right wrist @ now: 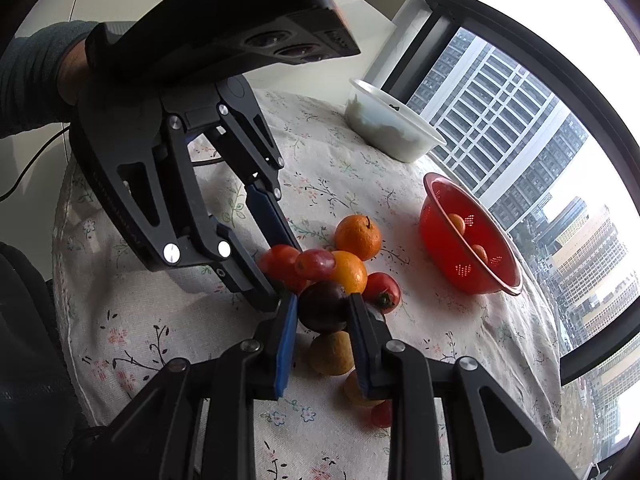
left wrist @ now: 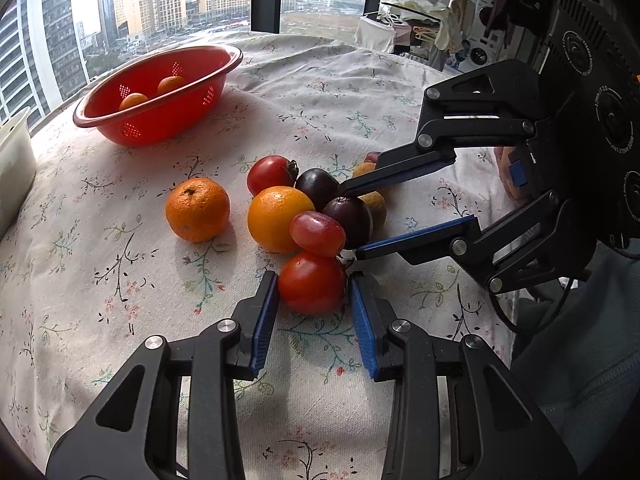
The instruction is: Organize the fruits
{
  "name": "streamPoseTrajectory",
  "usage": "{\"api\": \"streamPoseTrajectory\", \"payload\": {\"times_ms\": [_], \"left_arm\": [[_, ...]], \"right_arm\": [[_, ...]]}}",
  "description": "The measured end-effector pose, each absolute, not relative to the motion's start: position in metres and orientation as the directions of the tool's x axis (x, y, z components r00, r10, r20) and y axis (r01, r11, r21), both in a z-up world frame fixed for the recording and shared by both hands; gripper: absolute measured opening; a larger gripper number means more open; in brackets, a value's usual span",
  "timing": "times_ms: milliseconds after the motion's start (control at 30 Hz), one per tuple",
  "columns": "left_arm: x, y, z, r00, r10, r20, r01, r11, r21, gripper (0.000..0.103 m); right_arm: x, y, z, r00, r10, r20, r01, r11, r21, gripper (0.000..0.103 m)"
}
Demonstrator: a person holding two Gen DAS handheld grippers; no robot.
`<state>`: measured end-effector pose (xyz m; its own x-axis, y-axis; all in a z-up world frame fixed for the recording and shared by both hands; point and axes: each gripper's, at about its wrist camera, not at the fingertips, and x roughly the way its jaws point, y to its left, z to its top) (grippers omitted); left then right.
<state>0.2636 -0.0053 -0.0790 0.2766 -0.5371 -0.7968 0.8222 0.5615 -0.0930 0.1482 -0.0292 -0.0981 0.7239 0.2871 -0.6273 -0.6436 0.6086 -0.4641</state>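
Observation:
A cluster of fruit lies on the flowered tablecloth (left wrist: 120, 280). My left gripper (left wrist: 313, 278) is shut on a red tomato (left wrist: 312, 292) at the near edge of the cluster, blue pads pressing both its sides. From the right, my right gripper (left wrist: 349, 222) is shut on a dark plum (left wrist: 354, 216); the right wrist view shows this plum (right wrist: 324, 308) squeezed between that gripper's (right wrist: 324, 300) pads. Touching them are a pink grape-like fruit (left wrist: 318, 234), an orange (left wrist: 272, 216), a second dark plum (left wrist: 316, 186) and another tomato (left wrist: 268, 174). A mandarin (left wrist: 198, 210) sits apart on the left.
A red colander (left wrist: 168, 124) holding two small oranges stands at the back left. A white tub (right wrist: 396, 132) sits at the table's edge by the window. Brownish fruits (right wrist: 332, 354) and a small red one (right wrist: 382, 414) lie under my right gripper.

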Motion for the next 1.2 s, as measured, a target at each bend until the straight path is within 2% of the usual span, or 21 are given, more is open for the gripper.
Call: {"api": "streamPoseTrajectory", "payload": {"times_ms": [1200], "left_arm": [[0.259, 0.007, -0.076, 0.33, -0.524, -0.785, 0.789, 0.61, -0.075, 0.031]], "right_arm": [[0.138, -0.033, -0.095, 0.736, 0.293, -0.61, -0.633, 0.618, -0.466, 0.027]]}}
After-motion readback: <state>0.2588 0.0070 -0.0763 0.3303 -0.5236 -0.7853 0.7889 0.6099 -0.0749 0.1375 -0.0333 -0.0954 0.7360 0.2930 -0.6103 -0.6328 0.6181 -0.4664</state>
